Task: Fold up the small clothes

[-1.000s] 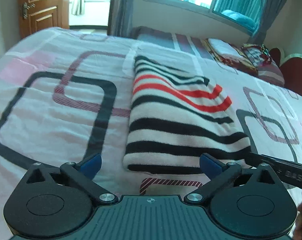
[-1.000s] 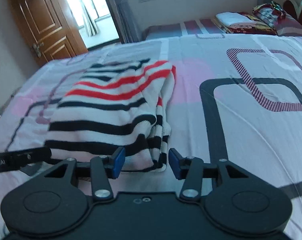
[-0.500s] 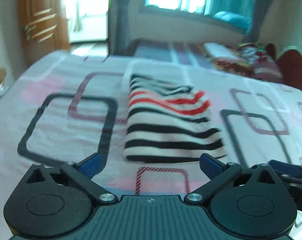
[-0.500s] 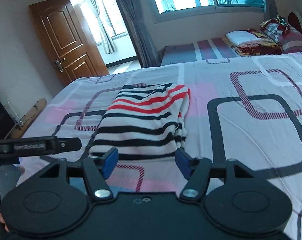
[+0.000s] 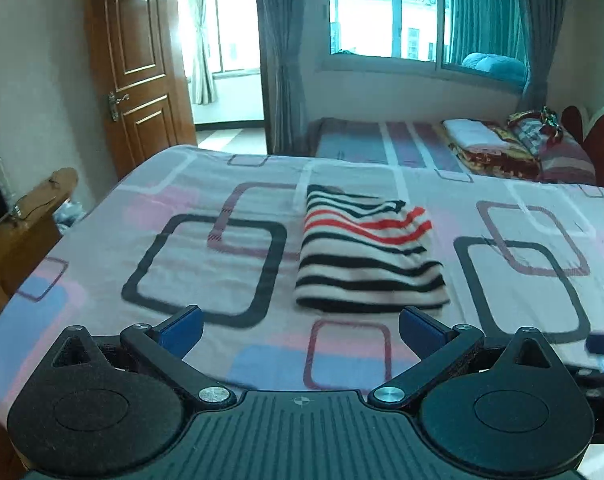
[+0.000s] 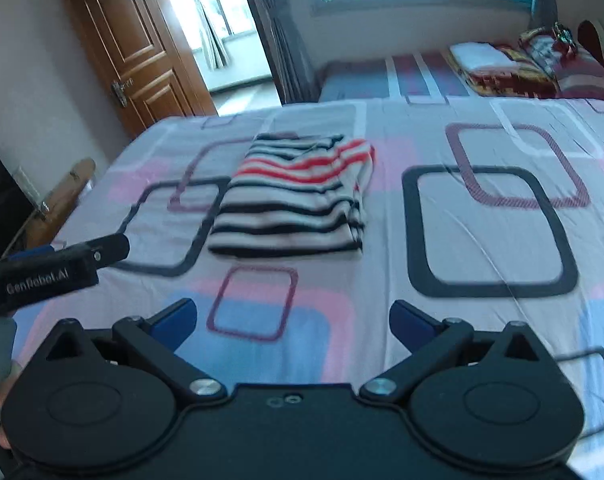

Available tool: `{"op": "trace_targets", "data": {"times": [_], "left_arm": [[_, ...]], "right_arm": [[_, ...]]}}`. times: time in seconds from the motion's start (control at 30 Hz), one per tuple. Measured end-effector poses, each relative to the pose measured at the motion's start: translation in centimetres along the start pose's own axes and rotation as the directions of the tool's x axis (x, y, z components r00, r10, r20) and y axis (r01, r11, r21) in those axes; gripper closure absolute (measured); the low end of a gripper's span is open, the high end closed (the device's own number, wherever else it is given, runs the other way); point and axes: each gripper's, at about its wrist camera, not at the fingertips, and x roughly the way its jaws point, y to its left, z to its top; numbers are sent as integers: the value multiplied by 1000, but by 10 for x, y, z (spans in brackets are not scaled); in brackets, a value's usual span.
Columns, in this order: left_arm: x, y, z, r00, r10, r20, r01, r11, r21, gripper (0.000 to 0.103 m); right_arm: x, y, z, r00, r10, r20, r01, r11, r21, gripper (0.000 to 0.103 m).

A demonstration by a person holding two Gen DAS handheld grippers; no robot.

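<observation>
Lying folded into a compact rectangle, the striped sweater (image 5: pixel 365 256) rests on the bed (image 5: pixel 102 264) around the middle of the patterned sheet, well in from the near edge and from the left edge alike. Its bands run black and white, with a few red stripes toward the far end, and the doubled layers show along its right side in the right wrist view (image 6: pixel 298 196). Nothing touches it. The left gripper (image 5: pixel 300 330) hangs above the near part of the bed, short of the sweater, its blue pads spread wide with only sheet between them. The right gripper (image 6: pixel 292 322) hovers likewise over the near edge, jaws opening to their widest, nothing between them either; the sweater lies ahead and slightly left of it. A side of the left gripper juts into the right wrist view from the left (image 6: pixel 54 270). Beyond the far edge of the bed, a second bed (image 5: pixel 413 144) carries folded bedding (image 5: pixel 497 148) near its right end. A wooden door (image 5: pixel 138 68) stands open at the left, and curtained windows (image 5: pixel 385 16) fill the far wall.
</observation>
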Motion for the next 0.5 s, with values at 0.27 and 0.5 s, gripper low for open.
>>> {"op": "trace_targets", "data": {"times": [0.27,0.5], "left_arm": [[-65,-15,-31,1000,-13,-10,13,1000,3,0],[-102,-17,-50,1000,-4,-15,4,1000,0,0]], "right_arm": [[-70,15,-41,959,-156,239,186,977,-108,1],[-112,7,-65,947,-138,290,164,984,-66,1]]}}
